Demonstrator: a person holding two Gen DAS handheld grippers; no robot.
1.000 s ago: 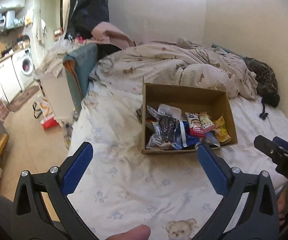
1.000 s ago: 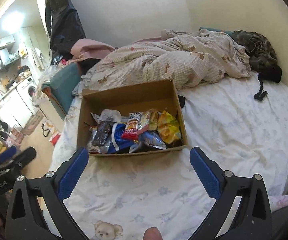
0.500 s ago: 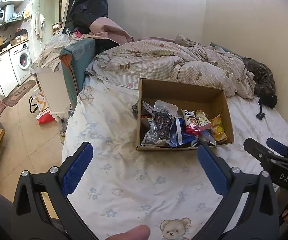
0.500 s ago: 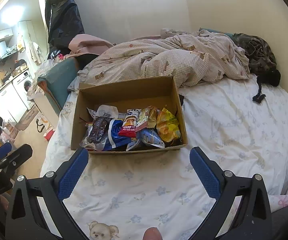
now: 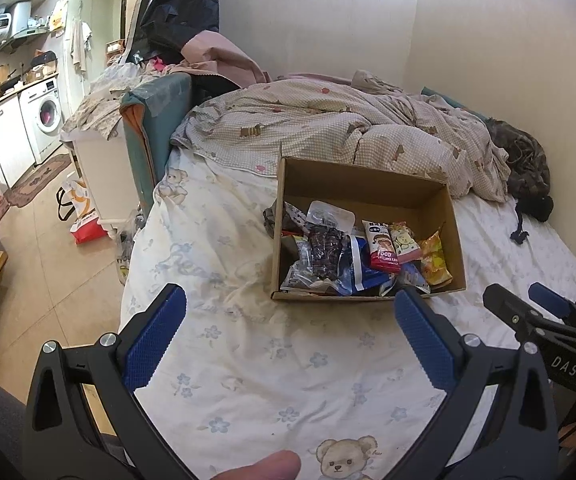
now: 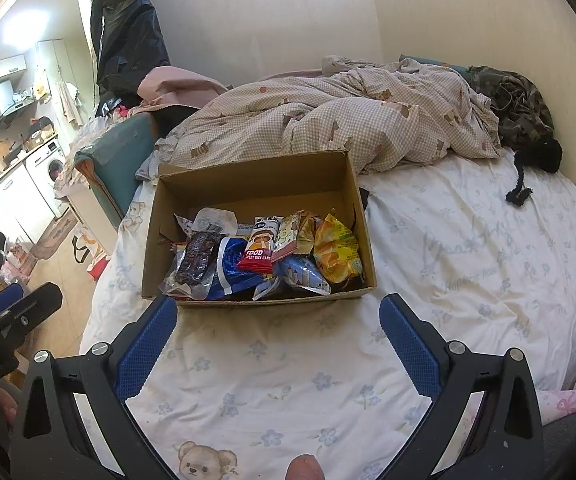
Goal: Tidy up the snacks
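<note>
Plainly, both tongs, left (image 5: 288, 332) and right (image 6: 277, 330), gape apart before the rectangular cardboard box (image 6: 247, 184) of crinkly snack packets (image 6: 263, 260).

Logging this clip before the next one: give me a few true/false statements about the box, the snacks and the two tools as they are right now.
1. The box sits on the bed. True.
2. The left tool is shut on a snack. False: its jaws are wide apart and empty.
3. The snacks lie bunched at the near end of the box. True.
4. The red packet lies on the sheet outside the box. False: it is inside, among the other packets.
5. The right tool is open, short of the box. True.
</note>
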